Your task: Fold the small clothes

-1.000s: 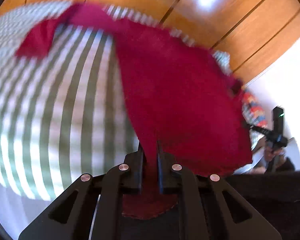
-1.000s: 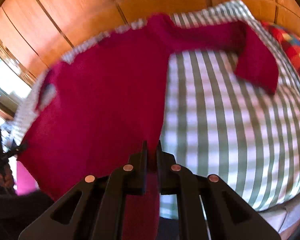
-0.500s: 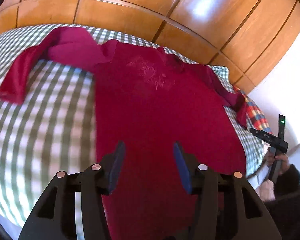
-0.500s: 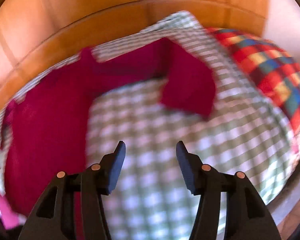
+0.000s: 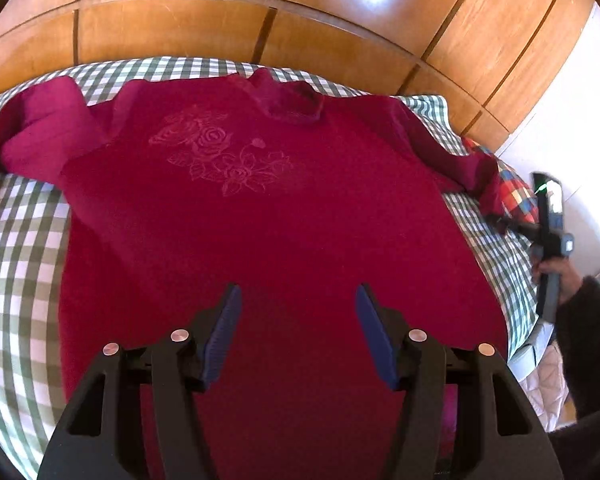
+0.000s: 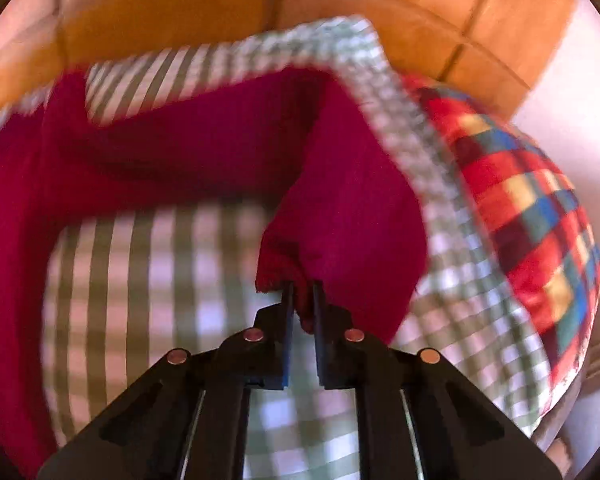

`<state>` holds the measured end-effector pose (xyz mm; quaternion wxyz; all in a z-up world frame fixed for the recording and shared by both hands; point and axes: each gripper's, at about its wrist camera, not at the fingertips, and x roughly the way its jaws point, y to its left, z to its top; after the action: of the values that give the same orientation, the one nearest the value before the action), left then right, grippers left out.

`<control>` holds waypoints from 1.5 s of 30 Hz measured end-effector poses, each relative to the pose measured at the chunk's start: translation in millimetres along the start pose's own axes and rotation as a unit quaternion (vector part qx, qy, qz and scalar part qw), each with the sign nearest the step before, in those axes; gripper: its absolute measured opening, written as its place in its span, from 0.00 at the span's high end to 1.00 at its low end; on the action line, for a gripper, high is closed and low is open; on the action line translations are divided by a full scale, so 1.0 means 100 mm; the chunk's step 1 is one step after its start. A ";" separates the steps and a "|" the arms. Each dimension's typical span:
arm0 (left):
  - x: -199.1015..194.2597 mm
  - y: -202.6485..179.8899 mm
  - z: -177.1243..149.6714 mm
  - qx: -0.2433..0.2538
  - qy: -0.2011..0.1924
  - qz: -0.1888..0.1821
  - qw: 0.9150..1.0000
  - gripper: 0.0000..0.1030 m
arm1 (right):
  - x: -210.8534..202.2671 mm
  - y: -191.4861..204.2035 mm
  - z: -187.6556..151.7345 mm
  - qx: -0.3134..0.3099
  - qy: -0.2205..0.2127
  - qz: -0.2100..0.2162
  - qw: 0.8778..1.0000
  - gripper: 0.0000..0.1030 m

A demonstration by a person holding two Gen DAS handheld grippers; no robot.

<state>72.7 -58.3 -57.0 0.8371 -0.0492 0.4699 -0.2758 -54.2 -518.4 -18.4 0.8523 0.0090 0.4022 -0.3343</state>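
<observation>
Jaws: left gripper (image 5: 298, 320) now wide, empty, above sweater (image 5: 268, 216) hem | right gripper (image 6: 301, 304) newly clamped on right cuff (image 6: 288, 276) | sweater flat on checked bedspread (image 5: 20, 240) | judgement: spreading done, sleeve fold starting.

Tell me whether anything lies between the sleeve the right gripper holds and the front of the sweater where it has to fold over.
Nothing visible does. The right gripper is shut on the sleeve cuff, and only bare checked bedcover lies between it and the sweater body. The left gripper hovers open over the hem, off that path.
</observation>
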 end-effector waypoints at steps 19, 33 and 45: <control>0.07 -0.11 0.14 -0.005 -0.002 -0.020 1.000 0.44 | -0.17 -1.29 0.87 0.202 0.054 0.023 0.978 0.96; -0.19 0.04 0.26 -0.030 -0.053 -0.043 0.997 0.24 | -1.13 1.78 1.33 0.049 0.024 0.325 0.944 0.96; -0.23 0.56 0.60 -0.090 -0.086 -0.046 0.991 0.24 | -1.54 3.06 1.22 -0.061 -0.023 0.432 0.899 0.52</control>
<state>135.5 -9.5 -25.2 0.8529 -0.1693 0.4166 -0.2651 135.0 -228.9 93.3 0.9210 0.1218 0.3584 0.0922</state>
